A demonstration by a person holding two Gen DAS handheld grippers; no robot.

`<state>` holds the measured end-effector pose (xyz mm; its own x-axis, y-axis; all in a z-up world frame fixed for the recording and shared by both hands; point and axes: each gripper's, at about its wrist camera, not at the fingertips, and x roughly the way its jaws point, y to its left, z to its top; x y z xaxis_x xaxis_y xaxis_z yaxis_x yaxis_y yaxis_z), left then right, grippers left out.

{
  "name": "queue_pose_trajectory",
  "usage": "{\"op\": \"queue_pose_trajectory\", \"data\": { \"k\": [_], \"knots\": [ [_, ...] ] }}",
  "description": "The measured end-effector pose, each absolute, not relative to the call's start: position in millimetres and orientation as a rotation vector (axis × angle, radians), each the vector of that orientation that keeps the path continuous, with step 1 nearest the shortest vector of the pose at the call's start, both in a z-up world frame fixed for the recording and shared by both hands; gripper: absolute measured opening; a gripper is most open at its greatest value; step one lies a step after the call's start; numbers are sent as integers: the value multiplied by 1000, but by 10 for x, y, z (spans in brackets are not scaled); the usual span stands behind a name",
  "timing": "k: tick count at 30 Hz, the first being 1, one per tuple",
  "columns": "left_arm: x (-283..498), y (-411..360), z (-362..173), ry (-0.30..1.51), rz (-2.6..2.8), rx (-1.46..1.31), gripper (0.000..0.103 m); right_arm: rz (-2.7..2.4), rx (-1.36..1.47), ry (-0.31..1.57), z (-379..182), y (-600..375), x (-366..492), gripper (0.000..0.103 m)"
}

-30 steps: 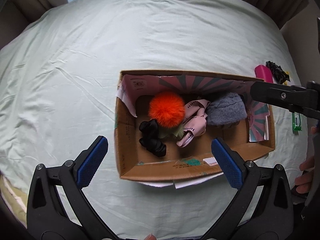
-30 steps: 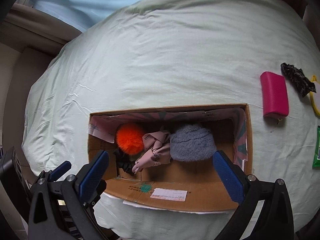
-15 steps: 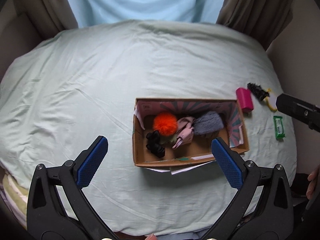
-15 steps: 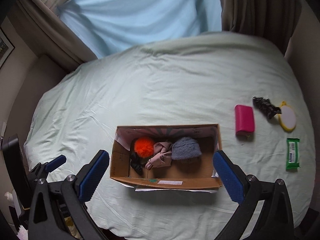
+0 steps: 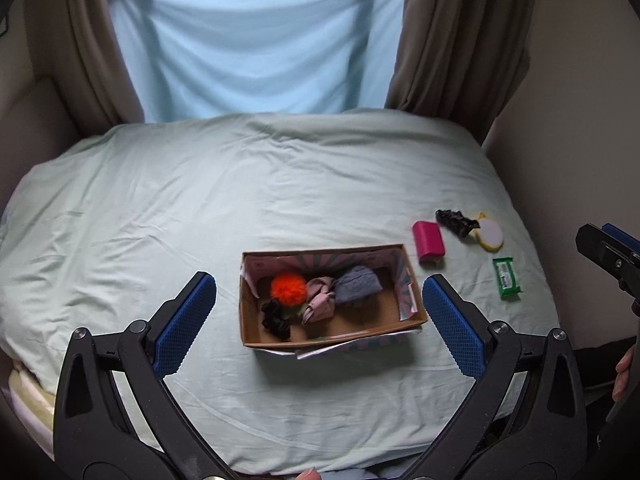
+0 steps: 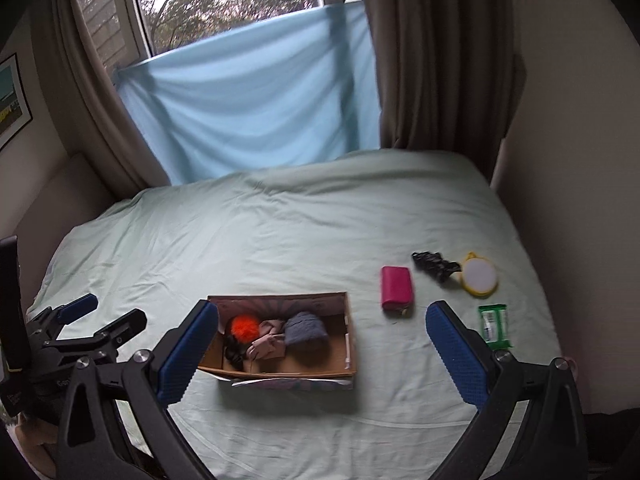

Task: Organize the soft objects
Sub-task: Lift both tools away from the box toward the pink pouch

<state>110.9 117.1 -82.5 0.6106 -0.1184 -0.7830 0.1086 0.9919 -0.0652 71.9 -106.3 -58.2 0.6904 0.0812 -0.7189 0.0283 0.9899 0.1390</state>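
Note:
A cardboard box lies on the pale green bed. Inside it are an orange pom-pom, a pink cloth item, a grey knit piece and a black soft item. My left gripper is open, held high and back from the box, nothing between its blue pads. My right gripper is open too, equally far back and empty.
Right of the box on the sheet lie a pink pouch, a black scrunchie, a round yellow-rimmed mirror and a green packet. Curtains and a blue cloth hang beyond the bed.
Both grippers have pulled up and back from the box, so it looks much smaller and the whole bed and window show. Both stayed open and empty.

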Motion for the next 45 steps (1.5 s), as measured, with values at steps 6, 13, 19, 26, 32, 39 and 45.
{"op": "queue_pose_trajectory", "data": {
  "k": [6, 13, 19, 26, 32, 39, 45],
  "knots": [
    [859, 938, -551, 837, -126, -2, 103, -24, 153, 756, -478, -1400, 436, 103],
    [852, 431, -463, 810, -186, 32, 103, -131, 168, 732, -507, -1923, 295, 103],
    [1034, -103, -540, 822, -231, 47, 103, -172, 198, 735, -630, -2407, 355, 103],
    [1415, -787, -780, 852, -262, 84, 103, -197, 213, 770, -949, -2887, 579, 103],
    [1822, -1333, -1133, 890, -284, 110, 103, -221, 192, 830, -1326, -3262, 864, 103],
    [2333, -1801, -1729, 957, -272, 128, 103, -209, 161, 894, -1882, -3611, 1230, 103],
    [2724, -2069, -2378, 1018, -241, 127, 103, -176, 141, 968, -2477, -3803, 1569, 103]
  ]
}}
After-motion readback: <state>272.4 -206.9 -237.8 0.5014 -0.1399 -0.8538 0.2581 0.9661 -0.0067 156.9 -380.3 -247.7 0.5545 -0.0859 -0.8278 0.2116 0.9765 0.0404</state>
